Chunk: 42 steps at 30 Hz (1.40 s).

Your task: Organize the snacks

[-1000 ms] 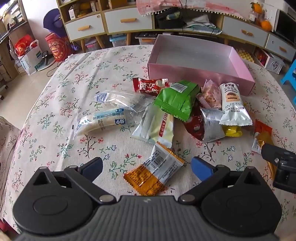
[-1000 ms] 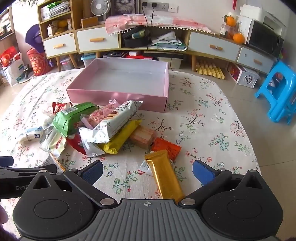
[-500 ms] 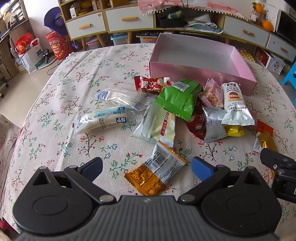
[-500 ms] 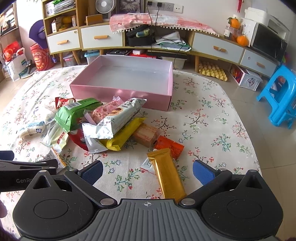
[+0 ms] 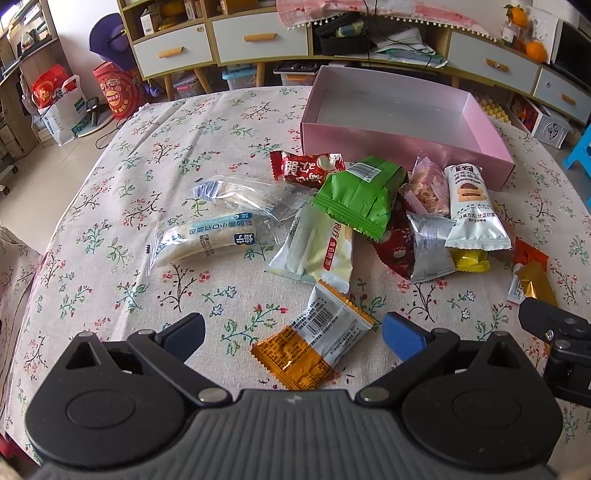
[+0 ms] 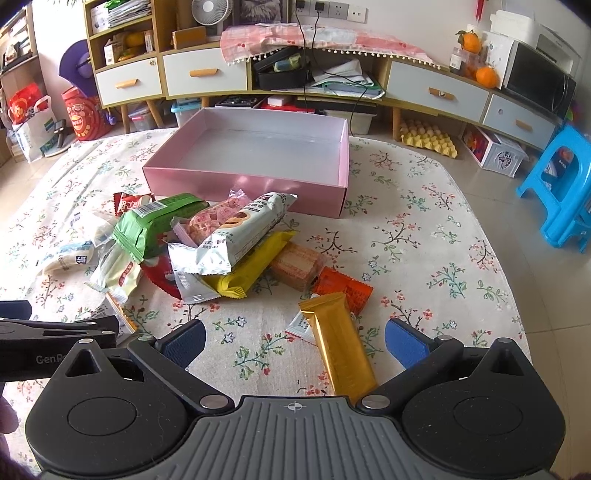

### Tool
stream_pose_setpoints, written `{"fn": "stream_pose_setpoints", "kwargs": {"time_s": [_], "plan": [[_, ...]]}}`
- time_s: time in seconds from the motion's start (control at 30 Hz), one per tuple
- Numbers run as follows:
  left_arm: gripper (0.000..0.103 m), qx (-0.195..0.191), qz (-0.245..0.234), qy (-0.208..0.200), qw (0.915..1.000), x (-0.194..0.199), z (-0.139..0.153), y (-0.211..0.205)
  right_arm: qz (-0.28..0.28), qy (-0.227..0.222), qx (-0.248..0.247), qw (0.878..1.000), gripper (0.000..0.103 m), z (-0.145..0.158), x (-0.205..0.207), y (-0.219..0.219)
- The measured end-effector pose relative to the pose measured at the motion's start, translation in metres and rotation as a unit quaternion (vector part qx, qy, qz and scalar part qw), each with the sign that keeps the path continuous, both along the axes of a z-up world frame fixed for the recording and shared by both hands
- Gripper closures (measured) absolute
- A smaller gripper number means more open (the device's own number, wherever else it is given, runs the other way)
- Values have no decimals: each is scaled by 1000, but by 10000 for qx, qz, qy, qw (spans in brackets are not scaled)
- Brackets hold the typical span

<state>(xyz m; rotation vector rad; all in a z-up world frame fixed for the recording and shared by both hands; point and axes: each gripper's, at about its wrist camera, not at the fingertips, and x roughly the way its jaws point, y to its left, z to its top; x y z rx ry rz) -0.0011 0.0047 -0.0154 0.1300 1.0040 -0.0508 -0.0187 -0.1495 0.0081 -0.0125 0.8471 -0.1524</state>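
Living room clutter behind a floral tabletop (image 6: 424,236).

Along the wall runs a low cabinet (image 6: 207,75) with pale drawers; up on it, a desk fan (image 6: 207,13), oranges (image 6: 487,76) and a dark microwave (image 6: 537,79). Down on the floor: a blue stool (image 6: 561,184), a yellow egg tray (image 6: 428,139), a red drum (image 5: 116,92).
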Motion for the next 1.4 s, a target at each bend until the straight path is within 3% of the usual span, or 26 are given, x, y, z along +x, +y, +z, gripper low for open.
{"fn": "stream_pose_setpoints", "kwargs": {"time_s": [1.4], "plan": [[1,-49,0,-56,10000,0,6,1,-11,62,129,9999,0,-1,1,-2]]}}
